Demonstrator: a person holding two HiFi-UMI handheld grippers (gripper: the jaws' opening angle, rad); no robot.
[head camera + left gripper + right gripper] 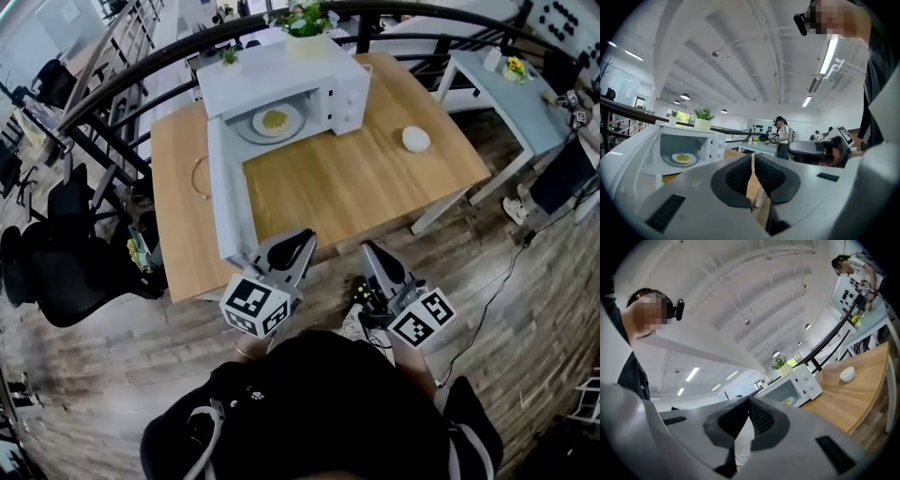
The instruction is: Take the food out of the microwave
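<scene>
Standing open, the white boxy microwave oven (319, 80) occupies the 12 o'clock end of the light wooden table (356, 178). Its door (228, 197) is swung out flat toward 7 o'clock. Inside the cavity, a pale round plate (258, 125) lies flat, carrying a yellow, flat portion of food (275, 119). The food is in the microwave and neither claw touches it.

A small white bowl (415, 139) sits on the table at 3 o'clock of the microwave, well apart from it. A green potted plant (302, 19) stands on the oven's top, at its far edge.

The left gripper (302, 246) is held over the table's 6 o'clock edge, just beside the door's tip. In the left gripper view, its jaws are pressed together at the tips with nothing between them (753, 157). The microwave and food show at 9 o'clock of that view.

The right gripper (373, 255) is at 3 o'clock of the left one, near it but apart. In the right gripper view, its dark ribbed pads (761, 417) meet at the tips and hold nothing.
</scene>
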